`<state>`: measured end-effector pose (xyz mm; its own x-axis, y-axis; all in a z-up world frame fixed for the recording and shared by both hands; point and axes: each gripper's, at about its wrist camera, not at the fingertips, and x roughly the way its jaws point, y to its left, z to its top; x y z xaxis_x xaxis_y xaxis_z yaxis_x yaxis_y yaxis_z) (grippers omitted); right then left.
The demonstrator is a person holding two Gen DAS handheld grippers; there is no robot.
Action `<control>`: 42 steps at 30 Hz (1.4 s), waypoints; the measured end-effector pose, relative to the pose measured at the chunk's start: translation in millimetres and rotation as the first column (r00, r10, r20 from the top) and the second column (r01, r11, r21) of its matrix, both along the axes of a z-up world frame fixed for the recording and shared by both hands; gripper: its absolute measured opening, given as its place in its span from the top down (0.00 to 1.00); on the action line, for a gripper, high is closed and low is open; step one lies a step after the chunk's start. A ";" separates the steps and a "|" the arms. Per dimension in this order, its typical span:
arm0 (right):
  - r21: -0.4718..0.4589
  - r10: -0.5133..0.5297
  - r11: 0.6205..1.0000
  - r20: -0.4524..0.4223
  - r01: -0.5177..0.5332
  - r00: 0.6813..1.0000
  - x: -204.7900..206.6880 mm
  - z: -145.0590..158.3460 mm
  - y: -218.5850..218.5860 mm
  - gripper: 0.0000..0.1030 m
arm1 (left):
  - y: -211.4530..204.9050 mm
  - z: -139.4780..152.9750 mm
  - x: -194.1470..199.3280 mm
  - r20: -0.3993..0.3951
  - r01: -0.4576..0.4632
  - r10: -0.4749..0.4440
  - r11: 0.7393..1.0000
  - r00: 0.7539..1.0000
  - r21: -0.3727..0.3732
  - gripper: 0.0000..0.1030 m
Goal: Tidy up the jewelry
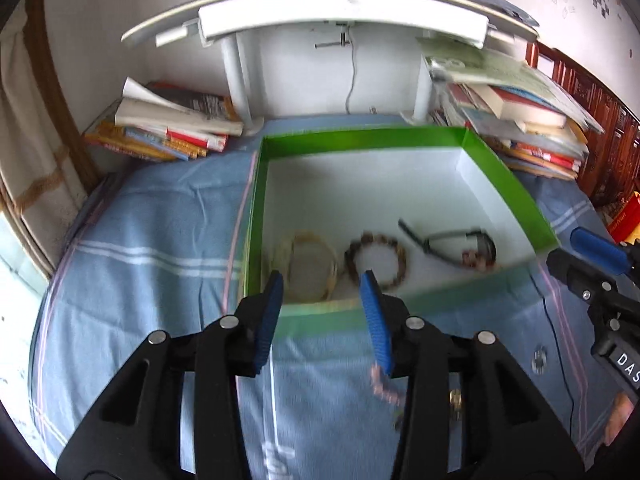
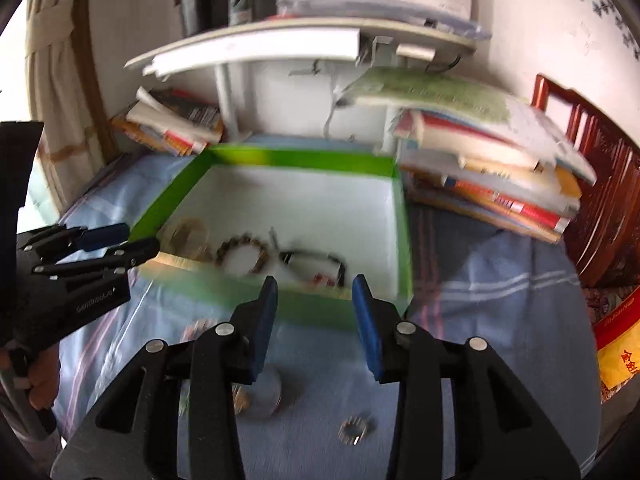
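Both wrist cameras look steeply down and forward from close above the blue cloth (image 1: pixel 160 216), the left one nearer the green box's (image 1: pixel 504 184) left corner, the right one seemingly further right, sharing box and far books (image 2: pixel 492 176).

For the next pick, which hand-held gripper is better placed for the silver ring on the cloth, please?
Probably right: the silver ring lies near the open right hand-held gripper, away from the left hand-held gripper.

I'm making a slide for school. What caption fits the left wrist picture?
Open left gripper hovering at the near edge of a green box holding three bracelets on a blue cloth.
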<state>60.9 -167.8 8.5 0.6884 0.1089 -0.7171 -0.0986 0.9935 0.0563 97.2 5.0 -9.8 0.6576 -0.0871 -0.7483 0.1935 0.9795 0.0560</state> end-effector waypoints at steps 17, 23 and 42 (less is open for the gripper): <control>0.137 0.306 0.951 -0.294 -0.277 0.905 -28.7 -74.9 81.8 0.68 | 12.0 -61.8 -1.6 -0.149 -0.037 0.040 0.999 0.988 0.026 0.57; -0.006 0.173 0.983 -0.267 -0.181 0.948 -21.0 -82.6 79.9 0.87 | 9.9 -61.7 -0.7 -0.147 -0.029 0.032 0.999 0.989 0.025 0.56; 0.126 0.115 0.988 -0.252 -0.085 0.961 -6.9 -79.8 38.6 0.98 | -10.6 -76.8 -3.1 -0.127 -0.019 0.025 0.998 0.992 0.052 0.56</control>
<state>54.0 -129.2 -71.2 0.4633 0.2577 -0.8479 -0.1644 0.9652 0.2036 94.1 -5.6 -86.6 0.5576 -0.0333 -0.8295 0.1809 0.9801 0.0822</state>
